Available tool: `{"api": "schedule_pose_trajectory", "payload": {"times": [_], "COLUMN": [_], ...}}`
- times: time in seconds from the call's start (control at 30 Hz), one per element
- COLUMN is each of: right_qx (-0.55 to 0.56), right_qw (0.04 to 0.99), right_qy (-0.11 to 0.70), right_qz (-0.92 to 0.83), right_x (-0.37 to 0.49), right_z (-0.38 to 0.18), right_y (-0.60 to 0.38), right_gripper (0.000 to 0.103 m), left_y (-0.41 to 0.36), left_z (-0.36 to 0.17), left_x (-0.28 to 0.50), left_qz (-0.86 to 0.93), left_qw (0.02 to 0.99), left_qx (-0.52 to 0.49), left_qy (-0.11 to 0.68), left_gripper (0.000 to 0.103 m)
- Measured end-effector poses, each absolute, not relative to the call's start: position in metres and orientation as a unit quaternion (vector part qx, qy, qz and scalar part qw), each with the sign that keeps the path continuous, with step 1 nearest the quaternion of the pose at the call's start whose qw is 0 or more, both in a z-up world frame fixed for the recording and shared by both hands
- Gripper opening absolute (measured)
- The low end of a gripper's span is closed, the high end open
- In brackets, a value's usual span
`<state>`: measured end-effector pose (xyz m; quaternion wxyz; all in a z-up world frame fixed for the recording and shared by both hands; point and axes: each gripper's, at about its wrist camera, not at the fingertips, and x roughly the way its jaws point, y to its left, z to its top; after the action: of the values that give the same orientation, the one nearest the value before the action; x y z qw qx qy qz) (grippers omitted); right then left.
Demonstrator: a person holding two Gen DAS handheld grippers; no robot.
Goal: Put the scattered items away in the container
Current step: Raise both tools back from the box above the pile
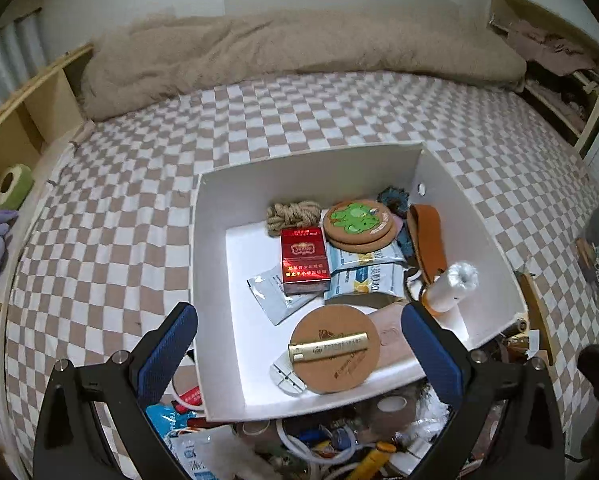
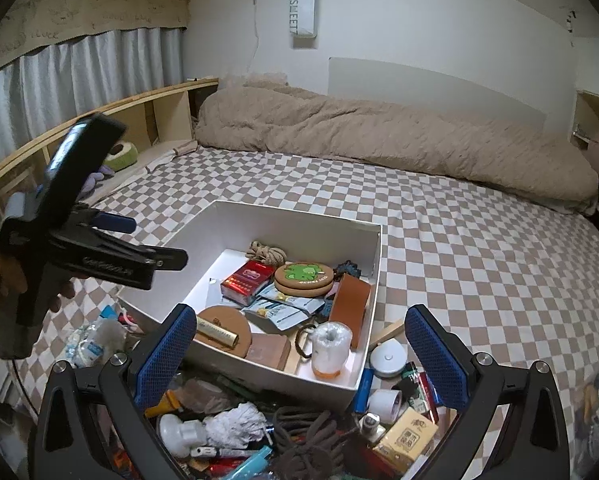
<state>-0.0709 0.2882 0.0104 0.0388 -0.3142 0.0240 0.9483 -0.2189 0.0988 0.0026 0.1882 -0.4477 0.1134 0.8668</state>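
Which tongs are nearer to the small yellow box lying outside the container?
Right. The right tongs hover open just above the yellow box; the left tongs hang beyond the container's opposite side.

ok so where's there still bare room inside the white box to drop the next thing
Bare floor runs along the white box left wall, beside the red pack and grey sachet. The right half is crowded: coasters, packets, leather strap, bag roll.
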Motion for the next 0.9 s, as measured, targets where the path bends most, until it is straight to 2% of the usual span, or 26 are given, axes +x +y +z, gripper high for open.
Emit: {"api": "schedule_pose_trajectory", "payload": {"times": [0.27, 0.53, 0.9], "right_qx": [-0.306, -0.296, -0.274], "right_qw": [0.051, 0.054, 0.051], "right_qy": [0.029, 0.027, 0.019], "right_qz": [0.95, 0.953, 0.96], "right_x": [-0.046, -0.016, 0.021], "right_z": [0.02, 0.029, 0.044], "right_y": [0.281, 0.272, 0.257], "right_gripper": [0.103, 0.103, 0.103], "left_y": [0.082, 0.067, 0.055], "left_z": [0.034, 0.058, 0.07], "left_x": [-0.171, -0.114, -0.052], "left_qz": [0.889, 0.919, 0.933], "left_qw": [0.194, 0.176, 0.197], "left_qx": [-0.406, -0.337, -0.281], "left_qy": [0.089, 0.107, 0.105], "left_gripper": [0.103, 0.103, 0.103]}}
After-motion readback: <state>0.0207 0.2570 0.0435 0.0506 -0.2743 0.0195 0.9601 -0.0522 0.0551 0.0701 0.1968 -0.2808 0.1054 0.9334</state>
